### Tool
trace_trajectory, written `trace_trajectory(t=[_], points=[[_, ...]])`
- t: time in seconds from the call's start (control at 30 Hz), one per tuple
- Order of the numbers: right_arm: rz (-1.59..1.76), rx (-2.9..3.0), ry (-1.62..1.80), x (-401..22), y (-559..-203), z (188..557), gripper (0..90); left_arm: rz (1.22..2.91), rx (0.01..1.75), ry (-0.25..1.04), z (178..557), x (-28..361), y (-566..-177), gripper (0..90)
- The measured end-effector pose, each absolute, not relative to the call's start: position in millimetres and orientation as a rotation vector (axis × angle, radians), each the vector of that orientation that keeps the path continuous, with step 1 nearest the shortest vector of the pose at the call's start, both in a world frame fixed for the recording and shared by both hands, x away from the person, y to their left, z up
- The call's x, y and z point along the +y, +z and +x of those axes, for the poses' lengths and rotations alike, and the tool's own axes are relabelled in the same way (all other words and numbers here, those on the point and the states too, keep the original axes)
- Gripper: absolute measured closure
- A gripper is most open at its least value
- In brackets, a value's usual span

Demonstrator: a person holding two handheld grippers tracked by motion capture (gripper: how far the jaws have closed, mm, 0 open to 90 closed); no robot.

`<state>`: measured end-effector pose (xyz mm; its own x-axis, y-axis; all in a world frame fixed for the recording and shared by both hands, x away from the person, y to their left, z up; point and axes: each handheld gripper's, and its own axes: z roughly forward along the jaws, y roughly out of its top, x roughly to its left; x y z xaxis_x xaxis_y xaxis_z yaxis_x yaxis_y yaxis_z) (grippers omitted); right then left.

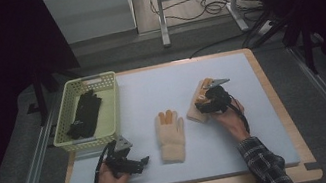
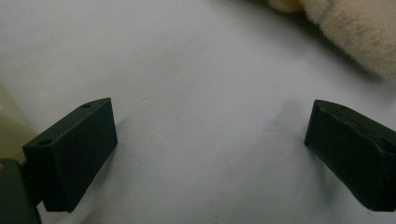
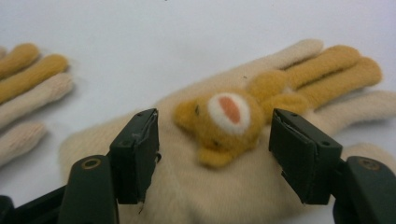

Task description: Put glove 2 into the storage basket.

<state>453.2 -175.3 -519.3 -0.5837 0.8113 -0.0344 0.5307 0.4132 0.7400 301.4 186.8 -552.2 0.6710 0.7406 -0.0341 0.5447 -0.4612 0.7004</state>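
Observation:
Two cream knit gloves with orange fingers lie on the grey mat. One glove (image 1: 171, 135) rests flat at the mat's centre. The other glove (image 1: 198, 99) (image 3: 233, 154) lies to its right and bears an orange bear face (image 3: 223, 116). My right gripper (image 1: 209, 101) (image 3: 214, 151) hovers over this glove, open, with its jaws on either side of the bear face. My left gripper (image 1: 138, 163) (image 2: 210, 149) is open low over the bare mat at the front left; the central glove's cuff (image 2: 355, 32) lies just beyond it.
A pale yellow basket (image 1: 110, 108) at the mat's left edge holds a black glove (image 1: 85, 114). The grey mat (image 1: 151, 91) covers a wooden table (image 1: 288, 120). Beyond the table stand desk legs and cables (image 1: 206, 5) on the floor.

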Motion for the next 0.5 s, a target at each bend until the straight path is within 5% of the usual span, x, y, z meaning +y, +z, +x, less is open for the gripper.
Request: trace_trajectory(t=[0.17, 0.23, 0.3, 0.5], points=[[1.157, 2.249, 0.918, -168.2, -526.3, 461.2, 35.7, 2.182, 0.985, 0.360, 301.4, 186.8, -552.1, 2.3], [1.181, 2.242, 0.958, -170.9, -528.3, 462.3, 52.7, 2.182, 0.985, 0.360, 301.4, 186.8, -552.2, 2.3], [1.177, 2.247, 0.953, -171.7, -527.4, 461.1, 57.5, 2.182, 0.985, 0.360, 301.4, 186.8, -552.2, 2.3], [1.158, 2.250, 0.977, -175.5, -519.7, 454.4, 60.1, 2.182, 0.985, 0.360, 301.4, 186.8, -552.1, 2.3]])
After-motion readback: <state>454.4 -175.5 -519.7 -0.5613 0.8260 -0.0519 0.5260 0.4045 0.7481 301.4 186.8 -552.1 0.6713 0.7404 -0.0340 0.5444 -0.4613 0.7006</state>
